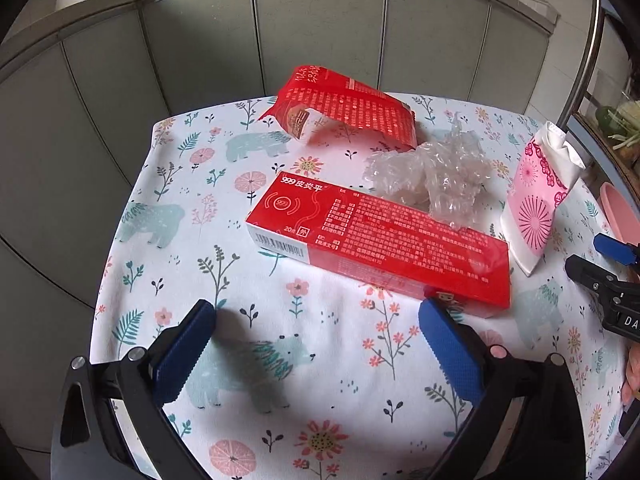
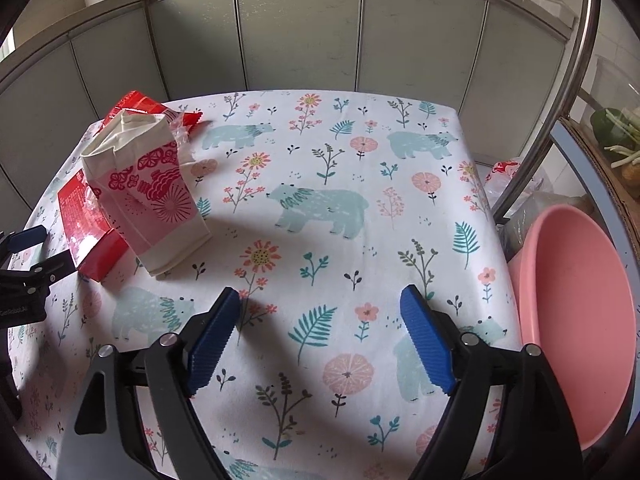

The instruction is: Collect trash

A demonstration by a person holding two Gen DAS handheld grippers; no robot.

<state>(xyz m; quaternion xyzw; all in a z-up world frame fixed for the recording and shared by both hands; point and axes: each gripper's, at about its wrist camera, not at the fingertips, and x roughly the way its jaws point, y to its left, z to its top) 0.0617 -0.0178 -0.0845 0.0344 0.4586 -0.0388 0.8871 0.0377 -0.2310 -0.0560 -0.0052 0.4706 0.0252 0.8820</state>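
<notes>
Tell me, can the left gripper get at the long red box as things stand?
Probably yes. The left gripper is open and empty, and the long red box lies flat just ahead of it. Its near side is free; crumpled clear plastic touches only the far edge.

Box (image 1: 380,240) mid table (image 1: 320,360); wrap (image 1: 432,176) behind, carton (image 1: 536,196) right.

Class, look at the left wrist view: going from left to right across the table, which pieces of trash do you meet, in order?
Red foil wrapper → red medicine box → crumpled clear plastic wrap → pink and white paper bag.
</notes>
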